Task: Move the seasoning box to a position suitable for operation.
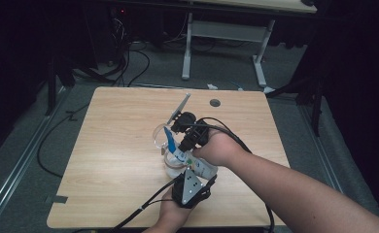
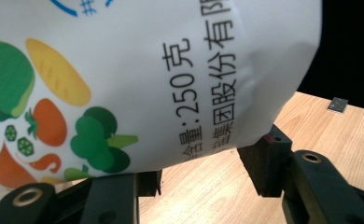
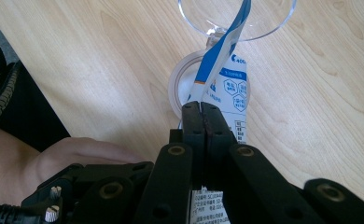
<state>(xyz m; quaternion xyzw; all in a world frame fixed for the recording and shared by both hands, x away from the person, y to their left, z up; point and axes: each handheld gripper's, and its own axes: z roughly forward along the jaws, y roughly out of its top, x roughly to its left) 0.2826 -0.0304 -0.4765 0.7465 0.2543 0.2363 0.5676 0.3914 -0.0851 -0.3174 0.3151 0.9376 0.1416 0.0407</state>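
High view: at frame centre on the bench (image 1: 105, 160), the left tongs (image 1: 197, 170) brace a white seasoning pouch (image 1: 197, 165) while the right tongs (image 1: 180, 133) pinch its top, probably to tear it.

Left gripper view: vegetable-printed pouch (image 2: 124, 84) clamped between half-spread pads.

Right gripper view: jaws fully closed on the blue strip (image 3: 217, 56), below a clear glass bowl (image 3: 264, 23).

A round grommet hole (image 1: 215, 103) is sitting near the far edge of the wooden table (image 1: 119, 160); beyond that table, a second desk's white legs (image 1: 187, 46) are standing amid floor cables (image 1: 129, 63).
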